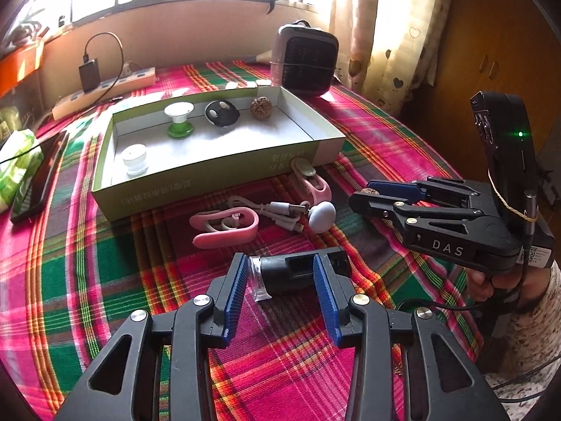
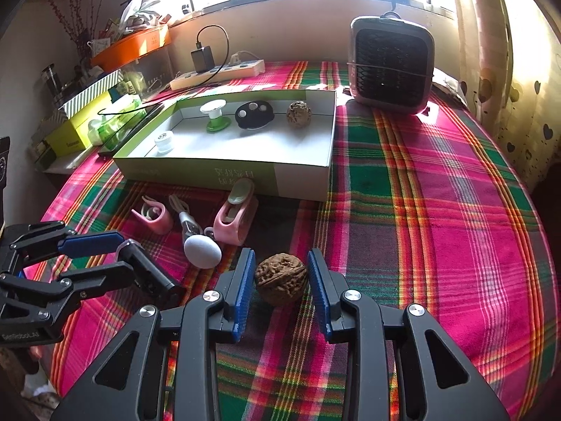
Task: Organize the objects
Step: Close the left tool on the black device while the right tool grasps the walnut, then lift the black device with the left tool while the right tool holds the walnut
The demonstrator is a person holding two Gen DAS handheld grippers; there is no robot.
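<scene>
An open green and white box (image 1: 224,172) (image 2: 301,175) on the plaid cloth holds a walnut (image 1: 260,106), a black case (image 1: 221,113), a green and white spool (image 1: 180,119) and a small white cap (image 1: 134,159). My left gripper (image 1: 278,273) is open around a black cylinder with a clear end (image 1: 298,273) lying on the cloth. My right gripper (image 2: 280,273) is open around a brown walnut (image 2: 280,282) on the cloth; I cannot tell if the pads touch it. In front of the box lie pink clips (image 1: 224,228) (image 1: 312,182), a white cable (image 1: 277,210) and a pale blue egg-shaped object (image 1: 322,215).
A small heater (image 1: 305,59) (image 2: 391,63) stands at the back right of the table. A power strip with a charger (image 1: 105,84) lies at the back left. A phone (image 1: 38,175) and a tissue pack (image 1: 17,165) lie left of the box.
</scene>
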